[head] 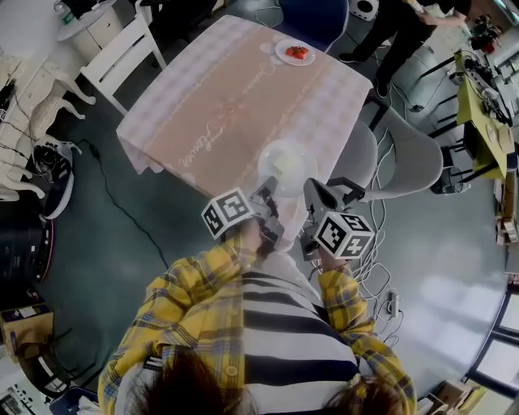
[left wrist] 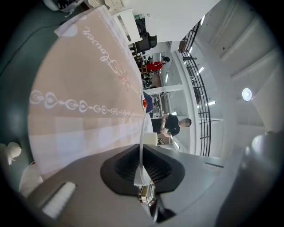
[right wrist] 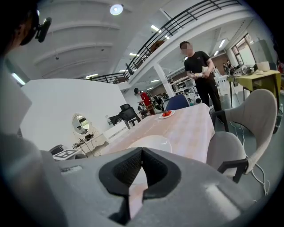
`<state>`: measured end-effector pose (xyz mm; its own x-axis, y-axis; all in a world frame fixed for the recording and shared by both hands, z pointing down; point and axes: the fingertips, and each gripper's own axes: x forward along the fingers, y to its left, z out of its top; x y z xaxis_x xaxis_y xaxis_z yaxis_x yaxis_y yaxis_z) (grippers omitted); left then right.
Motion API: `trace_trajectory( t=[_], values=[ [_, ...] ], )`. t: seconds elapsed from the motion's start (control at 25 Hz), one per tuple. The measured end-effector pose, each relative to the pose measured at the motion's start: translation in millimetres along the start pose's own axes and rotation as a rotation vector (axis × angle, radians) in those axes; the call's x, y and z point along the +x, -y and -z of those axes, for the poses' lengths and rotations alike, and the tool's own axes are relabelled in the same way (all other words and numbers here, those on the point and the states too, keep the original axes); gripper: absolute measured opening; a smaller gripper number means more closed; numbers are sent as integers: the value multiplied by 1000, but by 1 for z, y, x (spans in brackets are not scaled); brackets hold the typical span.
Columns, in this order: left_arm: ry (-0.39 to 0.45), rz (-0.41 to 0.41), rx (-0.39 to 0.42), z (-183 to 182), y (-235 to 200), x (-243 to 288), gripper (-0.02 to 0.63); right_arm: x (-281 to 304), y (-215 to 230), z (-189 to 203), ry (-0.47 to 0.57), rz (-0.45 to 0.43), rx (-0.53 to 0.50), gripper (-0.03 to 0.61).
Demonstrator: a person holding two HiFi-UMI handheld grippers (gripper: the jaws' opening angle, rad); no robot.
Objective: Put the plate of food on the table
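A white plate (head: 286,160) with a pale piece of food on it hangs over the near edge of the table (head: 219,105), which has a pink cloth. My left gripper (head: 272,196) is shut on the plate's near rim. In the left gripper view the plate (left wrist: 142,146) shows edge-on, pinched between the jaws of the left gripper (left wrist: 141,172). My right gripper (head: 313,194) is at the plate's right side with its jaw tips together. In the right gripper view the plate (right wrist: 151,142) lies just beyond the right gripper (right wrist: 142,153); I cannot tell whether they touch.
A second plate with red food (head: 296,53) stands at the table's far end. Two grey chairs (head: 405,154) stand to the right of the table, a white chair (head: 122,57) to the left and a blue one (head: 316,16) behind. A person (right wrist: 199,75) stands beyond the far corner.
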<state>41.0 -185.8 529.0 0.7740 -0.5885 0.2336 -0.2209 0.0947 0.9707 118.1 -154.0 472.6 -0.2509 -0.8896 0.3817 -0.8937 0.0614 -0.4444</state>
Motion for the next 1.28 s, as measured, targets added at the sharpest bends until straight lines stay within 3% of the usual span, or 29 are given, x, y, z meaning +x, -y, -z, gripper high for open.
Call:
trace_trajectory(
  t=[0.64,1.28],
  values=[
    [159,-39,-52,-39,1,94,6,74,63,-48,-112,-103,-49,-2],
    [235,-80,-134,-65,-9,157,14,117,101,-58,-186,-148,-47,-2]
  ],
)
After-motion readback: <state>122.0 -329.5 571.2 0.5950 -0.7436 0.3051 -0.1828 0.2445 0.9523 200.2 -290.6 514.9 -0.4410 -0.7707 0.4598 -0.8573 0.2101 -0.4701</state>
